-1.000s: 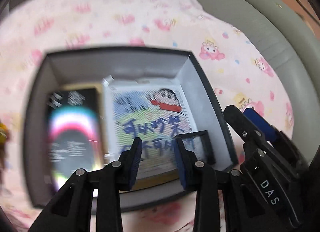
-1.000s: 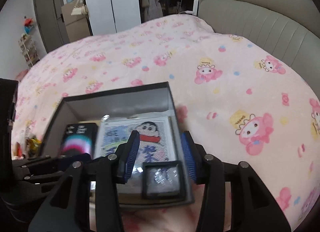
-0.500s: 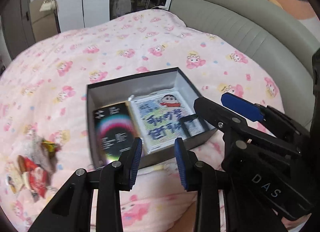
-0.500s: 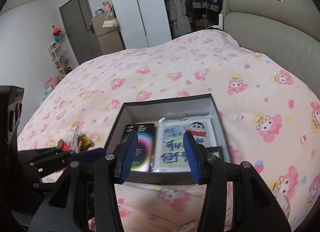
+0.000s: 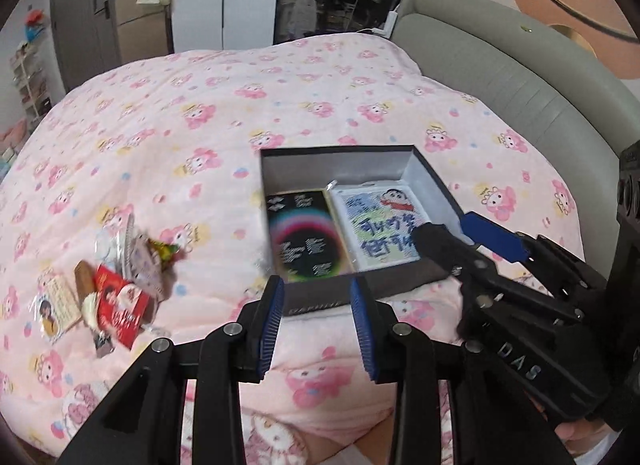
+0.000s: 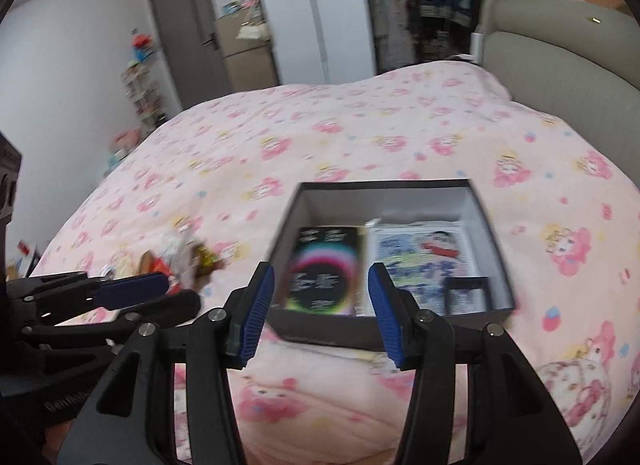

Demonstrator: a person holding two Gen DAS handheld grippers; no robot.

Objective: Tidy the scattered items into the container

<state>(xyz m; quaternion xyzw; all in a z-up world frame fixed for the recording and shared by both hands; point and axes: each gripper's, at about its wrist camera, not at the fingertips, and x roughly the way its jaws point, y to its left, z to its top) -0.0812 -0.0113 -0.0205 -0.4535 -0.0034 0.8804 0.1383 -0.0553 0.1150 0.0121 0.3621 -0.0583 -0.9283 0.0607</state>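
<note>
Meanwhile both jaws gape empty near the box (image 5: pixel 320 301); loose snack pile (image 5: pixel 116 289) sits leftward

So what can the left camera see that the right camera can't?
Only the left wrist view shows the loose pile clearly: a red packet and a photo card on the pink blanket. Only the right wrist view shows the small black-framed square in the box's near right corner; the right gripper hides that corner in the left view. Both show the open black box holding a dark rainbow card and a cartoon boy card, and both empty grippers with fingers apart, including the left gripper.
</note>
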